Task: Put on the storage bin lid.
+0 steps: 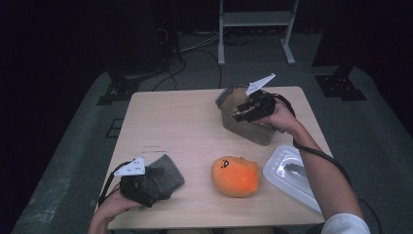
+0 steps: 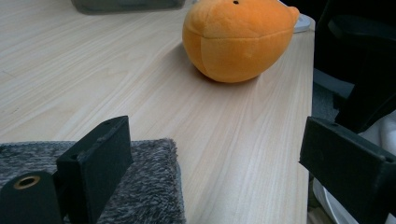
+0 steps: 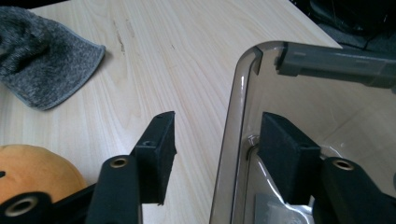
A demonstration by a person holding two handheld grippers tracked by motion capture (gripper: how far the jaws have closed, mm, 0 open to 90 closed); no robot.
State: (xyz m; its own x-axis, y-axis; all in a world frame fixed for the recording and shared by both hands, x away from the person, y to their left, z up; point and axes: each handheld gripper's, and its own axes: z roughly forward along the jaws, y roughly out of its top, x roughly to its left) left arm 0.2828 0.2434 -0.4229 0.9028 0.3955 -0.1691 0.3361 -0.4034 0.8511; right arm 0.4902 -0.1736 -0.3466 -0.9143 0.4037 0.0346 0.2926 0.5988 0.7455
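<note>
Right gripper [image 1: 242,111] sits at the near wall of the clear plastic container [image 1: 229,117], far right part of the counter [image 1: 170,126]; in the high view the hand [image 1: 277,117] and gripper body hide much of the container's inside. In the right gripper view the fingers [image 3: 161,140] straddle that wall, one outside, one inside, a gap showing on the outer side; the inner pad looks close to the plastic, but contact is hard to judge, so not clamped as far as can be seen. Container is smoky-transparent, rectangular, rounded corners, thick rim, a grey latch strip along one edge; its bottom is cut off by the frame. Its lid [image 1: 292,175] lies apart at the near right corner, partly under the forearm. Left gripper [image 1: 146,187] rests over the grey fuzzy cloth [image 1: 168,170], fingers [image 2: 100,158] wide apart, holding nothing. Orange plush toy [image 1: 235,175] lies between cloth and lid, its face barely legible.
</note>
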